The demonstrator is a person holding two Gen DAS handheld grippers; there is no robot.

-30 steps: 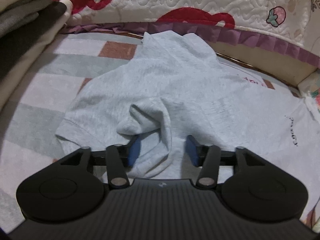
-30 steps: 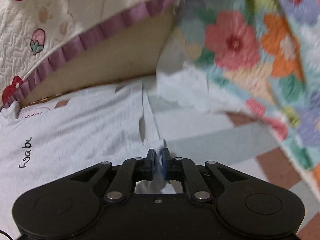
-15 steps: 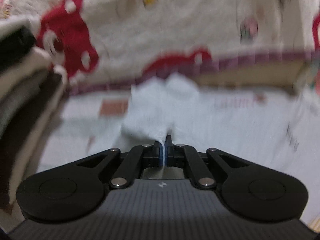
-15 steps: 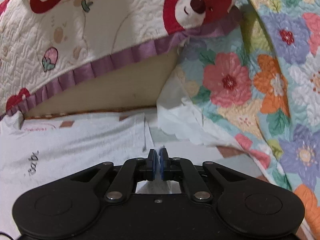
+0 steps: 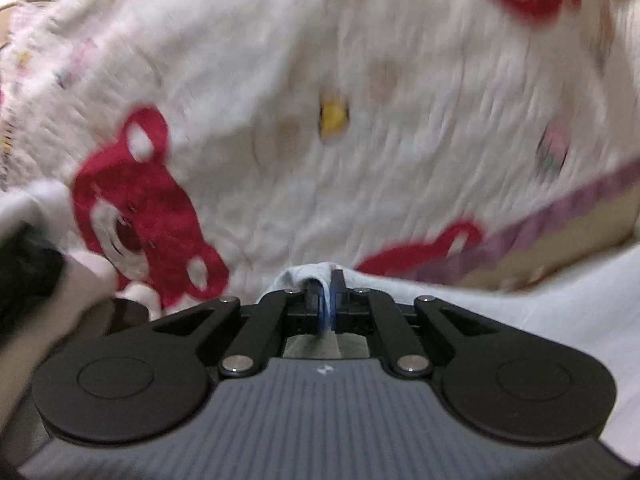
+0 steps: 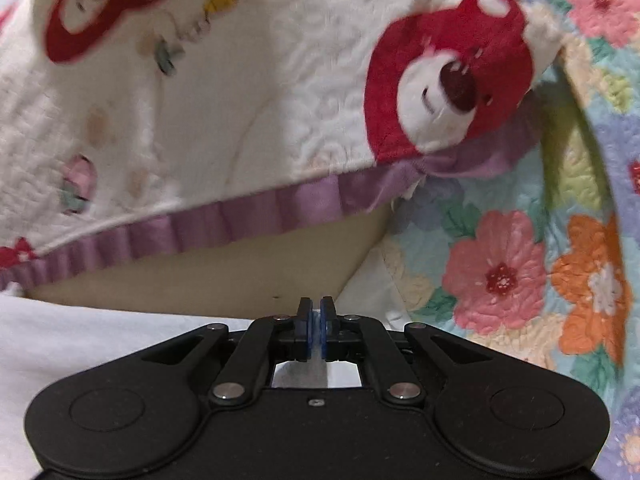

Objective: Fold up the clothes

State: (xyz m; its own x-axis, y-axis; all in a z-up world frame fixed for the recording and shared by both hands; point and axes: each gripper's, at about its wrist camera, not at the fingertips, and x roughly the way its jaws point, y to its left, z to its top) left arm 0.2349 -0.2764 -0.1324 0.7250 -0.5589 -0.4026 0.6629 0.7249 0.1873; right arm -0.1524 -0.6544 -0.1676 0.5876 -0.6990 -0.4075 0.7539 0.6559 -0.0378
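The pale grey shirt [image 5: 500, 312] stretches away to the right in the left wrist view, blurred by motion. My left gripper [image 5: 327, 300] is shut on a bunched fold of that shirt, which pokes up between the blue pads. In the right wrist view the shirt [image 6: 80, 332] spreads out pale to the left. My right gripper [image 6: 316, 320] is shut on a thin edge of the shirt; cloth shows between the pads and just behind them. Most of the garment lies hidden under both gripper bodies.
A white quilt with red bears and a purple ruffle [image 6: 240, 128] hangs close ahead over a tan board [image 6: 200, 276]. A floral quilt [image 6: 540, 260] fills the right side. Folded dark and cream clothes [image 5: 28, 272] are stacked at the left.
The left gripper went from open around a sleeve fold to shut on it. Both grippers have lifted with the shirt, so the views now face the bear quilt.
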